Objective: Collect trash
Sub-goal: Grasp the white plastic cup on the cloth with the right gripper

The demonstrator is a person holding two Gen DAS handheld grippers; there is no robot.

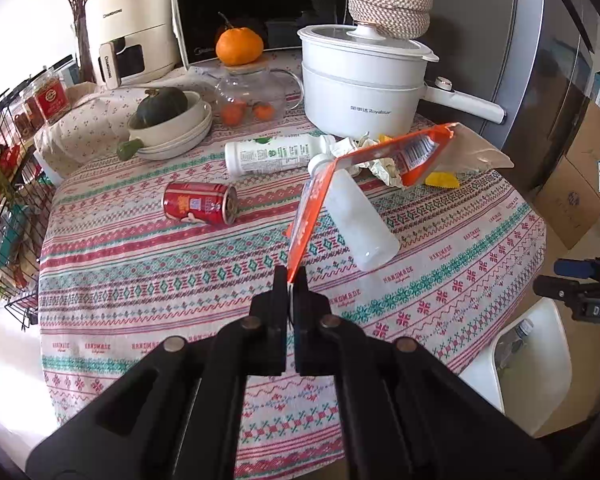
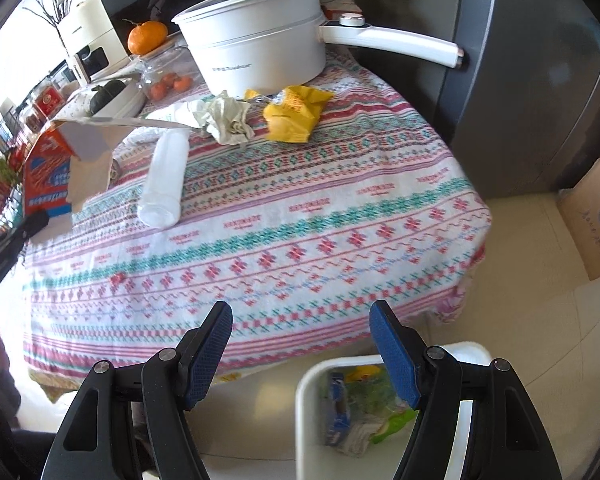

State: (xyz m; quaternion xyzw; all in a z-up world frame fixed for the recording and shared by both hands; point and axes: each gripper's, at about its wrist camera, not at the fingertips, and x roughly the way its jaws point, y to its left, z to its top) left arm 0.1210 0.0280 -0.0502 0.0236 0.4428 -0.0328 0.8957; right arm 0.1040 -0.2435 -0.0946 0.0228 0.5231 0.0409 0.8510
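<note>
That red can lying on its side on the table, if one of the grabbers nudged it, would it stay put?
Probably not. The red can lies on its side, so a sideways nudge would likely roll it across the tablecloth. Its open end suggests it is empty and light, so it should lift easily. Thin metal may dent under a hard squeeze.

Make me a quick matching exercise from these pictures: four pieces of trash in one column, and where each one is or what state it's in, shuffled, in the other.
Things:
1. orange box
2. red can
3. yellow wrapper
4. clear plastic bottle

States:
A. lying on its side on the tablecloth, near the white label bottle
B. crumpled beside the white pot
C. flattened, pinched by its edge in the left gripper
D. lying on the cloth with its cap on, partly behind the held box

Pairs: 1-C, 2-A, 3-B, 4-D
</note>
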